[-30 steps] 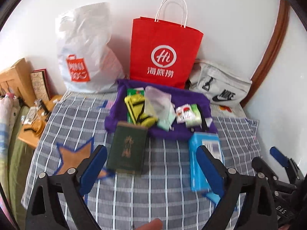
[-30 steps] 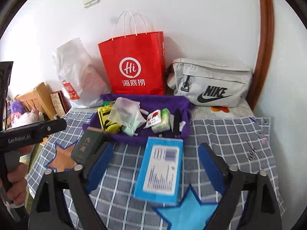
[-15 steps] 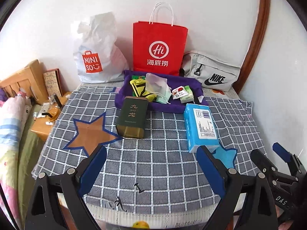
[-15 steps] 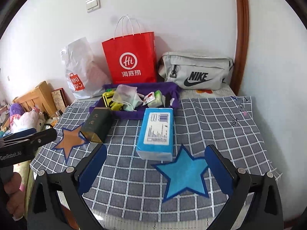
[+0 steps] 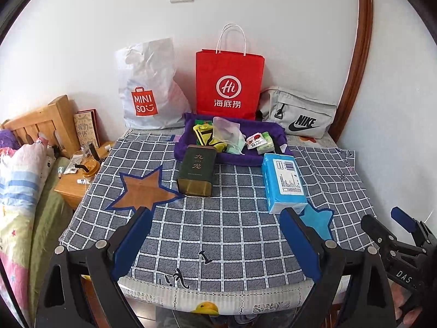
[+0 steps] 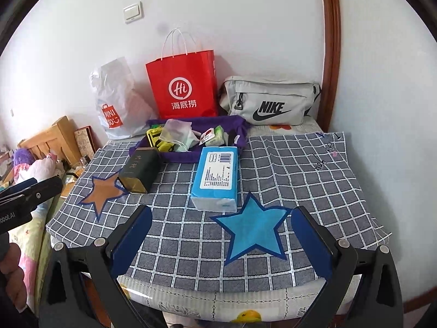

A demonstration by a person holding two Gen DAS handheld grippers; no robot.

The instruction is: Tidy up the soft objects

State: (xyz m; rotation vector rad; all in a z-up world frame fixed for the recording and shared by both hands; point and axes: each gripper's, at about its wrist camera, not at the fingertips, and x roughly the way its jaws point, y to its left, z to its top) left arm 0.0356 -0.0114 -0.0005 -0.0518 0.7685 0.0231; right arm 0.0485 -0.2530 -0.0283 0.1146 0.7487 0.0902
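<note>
A blue tissue pack [image 5: 284, 182] [image 6: 217, 177] lies on the checked cloth [image 5: 224, 235] [image 6: 295, 169], its near end by a blue star patch [image 6: 254, 232]. A dark green tin [image 5: 196, 171] [image 6: 139, 170] lies beside an orange star patch [image 5: 142, 190] [image 6: 103, 190]. Behind them a purple tray [image 5: 188, 153] [image 6: 180, 157] holds small packets and pouches. My left gripper [image 5: 215, 246] hangs open and empty over the table's near edge. My right gripper [image 6: 221, 246] is wide open and empty, short of the blue star.
A red paper bag [image 5: 229, 82], a white Miniso bag [image 5: 148, 93] and a grey Nike pouch [image 5: 299, 114] stand along the back wall. A wooden bedside stand [image 5: 73, 186] and a bed lie to the left. A wooden door frame [image 5: 357, 54] runs up the right.
Both grippers have pulled back from the tin and the tissue pack toward the table's near edge, so everything looks smaller and farther. Nothing on the table moved.
</note>
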